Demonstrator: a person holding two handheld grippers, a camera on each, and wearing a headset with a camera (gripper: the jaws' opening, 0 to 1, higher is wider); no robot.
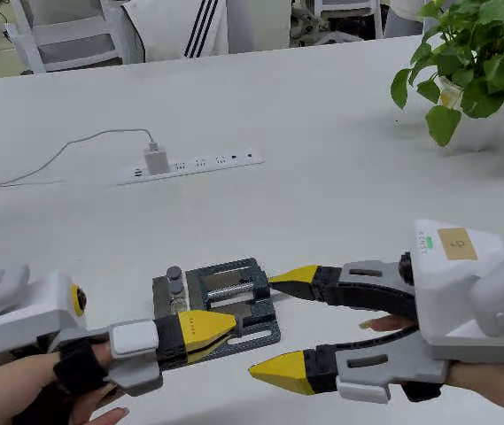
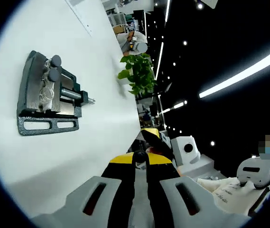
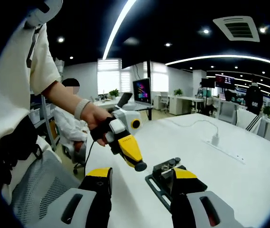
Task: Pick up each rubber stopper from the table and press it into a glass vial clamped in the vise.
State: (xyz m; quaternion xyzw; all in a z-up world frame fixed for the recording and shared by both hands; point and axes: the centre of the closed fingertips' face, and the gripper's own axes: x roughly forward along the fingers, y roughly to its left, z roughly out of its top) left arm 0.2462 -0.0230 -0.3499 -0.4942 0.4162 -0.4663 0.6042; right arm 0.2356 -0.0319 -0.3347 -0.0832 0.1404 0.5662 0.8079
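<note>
A small dark vise (image 1: 256,329) sits on the white table near its front edge, with glass vials (image 2: 44,92) clamped in it. Dark stoppers (image 2: 55,61) cap the vials at one end; one shows in the head view as a stopper (image 1: 174,276). My left gripper (image 1: 229,328) hovers over the vise's near side, shut on a dark rubber stopper (image 3: 140,166) at its yellow tips. In the right gripper view, the left gripper (image 3: 132,154) hangs above the vise (image 3: 165,176). My right gripper (image 1: 265,325) is open just right of the vise, with nothing between its jaws.
A white power strip (image 1: 189,164) with a plugged charger and cable lies across the middle of the table. A potted green plant (image 1: 477,62) stands at the far right. Chairs stand beyond the table's far edge.
</note>
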